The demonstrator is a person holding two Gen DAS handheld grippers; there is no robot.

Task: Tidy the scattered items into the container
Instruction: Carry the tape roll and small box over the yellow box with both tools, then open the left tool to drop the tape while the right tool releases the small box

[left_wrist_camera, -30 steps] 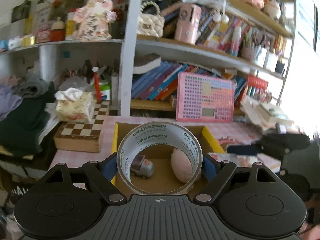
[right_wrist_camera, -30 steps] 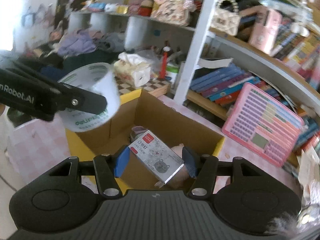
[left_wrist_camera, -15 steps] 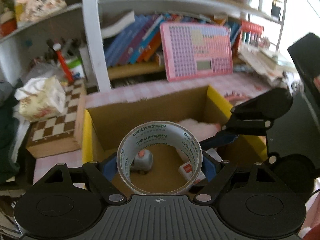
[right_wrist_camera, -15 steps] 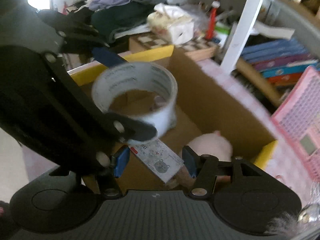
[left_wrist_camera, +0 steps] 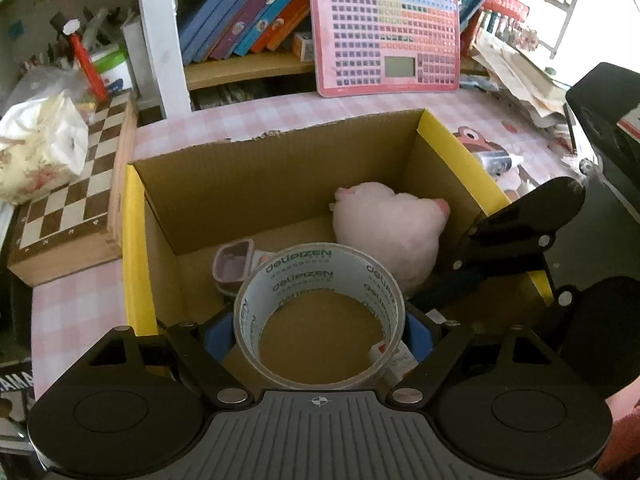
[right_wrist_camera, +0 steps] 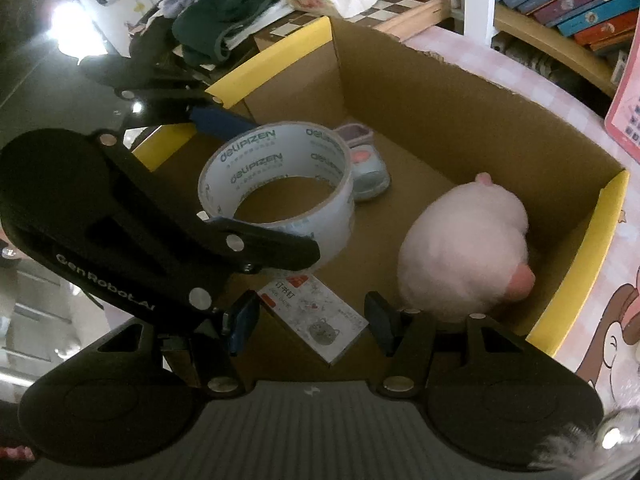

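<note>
With its blue pads clamped on the tape roll (left_wrist_camera: 320, 316), the left gripper (left_wrist_camera: 320, 330) hangs inside the cardboard box (left_wrist_camera: 134, 240); beside it the right gripper (right_wrist_camera: 310, 322) pinches a small staple box (right_wrist_camera: 316, 318). Depositing is the step in hand, I judge: next, both should let go. Both tilt steeply down, near the pink plush (right_wrist_camera: 464, 240).

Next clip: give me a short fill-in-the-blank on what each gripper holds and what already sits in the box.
1. The left gripper holds a roll of ____.
2. The right gripper holds a small flat ____ printed with a cat.
3. The plush toy lying in the cardboard box is ____ in colour.
4. Left of the cardboard box stands a wooden ____ board.

Missing words: tape; box; pink; chess
</note>
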